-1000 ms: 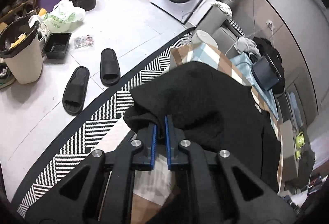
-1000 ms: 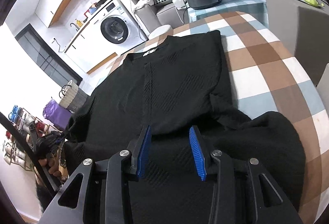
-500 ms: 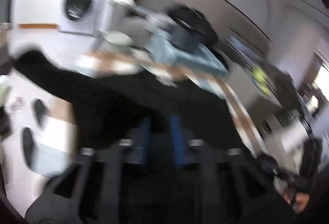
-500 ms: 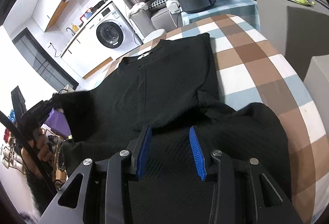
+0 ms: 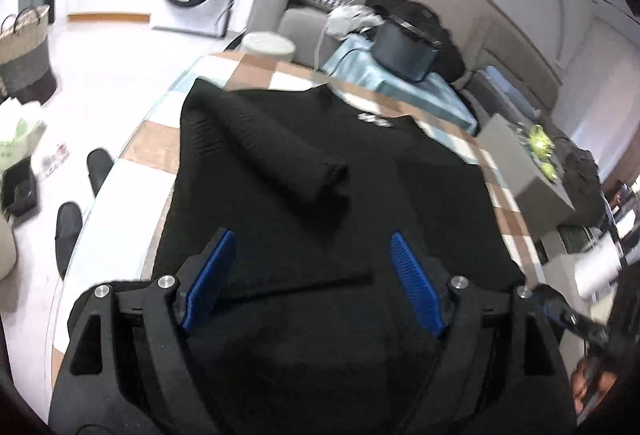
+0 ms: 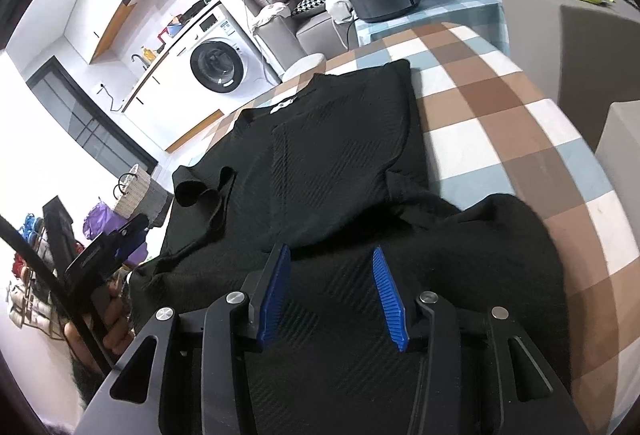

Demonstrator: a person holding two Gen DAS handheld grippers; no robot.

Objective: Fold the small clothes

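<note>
Now your left gripper [image 5: 310,255] has let go of the sleeve [image 5: 280,151]: its fingers stand wide apart and hold nothing, where a second ago they were pinched on that black cloth out over the floor. The sleeve lies across the black top [image 6: 340,163], running from upper left toward the middle of the left view, so the left-hand fold looks done. That top lies flat on the checked table [image 6: 500,107], collar toward the washing machine [image 6: 216,65] at upper left of the right view.

Your right gripper [image 6: 330,259] hovers low over the near hem at the bottom centre, fingers about half open and empty, much as in the earlier frames.

Since half a second ago, the left view has swung from a blur to a steady look down the shirt's length. In the right view the sleeve end shows bunched and curled at centre left, so it may want smoothing. Next, probably, you fold the hem up toward the collar.
</note>
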